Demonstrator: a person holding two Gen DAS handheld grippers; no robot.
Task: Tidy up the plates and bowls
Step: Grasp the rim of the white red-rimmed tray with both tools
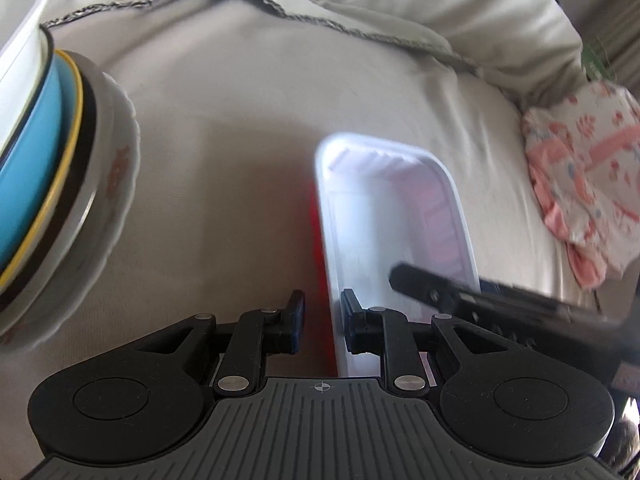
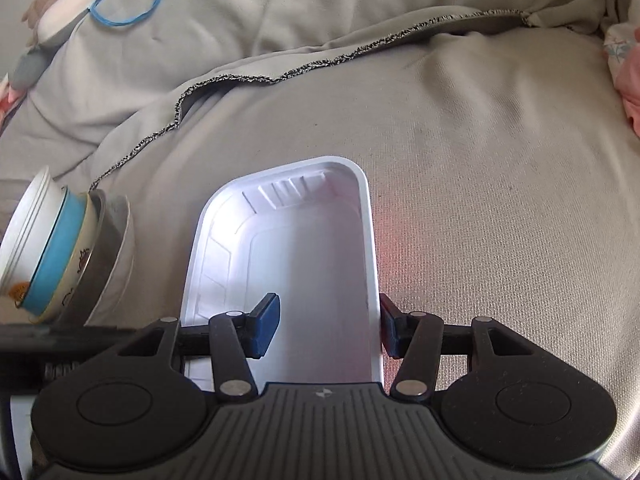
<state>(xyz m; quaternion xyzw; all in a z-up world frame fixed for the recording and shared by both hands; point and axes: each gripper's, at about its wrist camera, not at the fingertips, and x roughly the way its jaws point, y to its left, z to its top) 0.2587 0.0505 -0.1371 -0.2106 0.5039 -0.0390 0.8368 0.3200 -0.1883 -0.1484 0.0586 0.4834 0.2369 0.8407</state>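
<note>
A white foam tray [image 1: 384,208] with a red underside lies over the beige cloth; it also shows in the right wrist view [image 2: 296,256]. My left gripper [image 1: 323,322] straddles the tray's left rim with its jaws close around it, a small gap on each side. My right gripper [image 2: 329,328] is open, its jaws straddling the tray's right rim, one finger [image 2: 264,326] inside the tray. The right gripper's finger shows as a black bar [image 1: 440,292] in the left view. A stack of bowls and plates [image 1: 52,184] stands at the left, also seen in the right view [image 2: 68,256].
Beige cloth [image 2: 480,200] with a frayed hem covers the soft surface. A pink patterned cloth [image 1: 584,184] lies at the right. A toy with a blue ring [image 2: 128,4] lies at the far left back.
</note>
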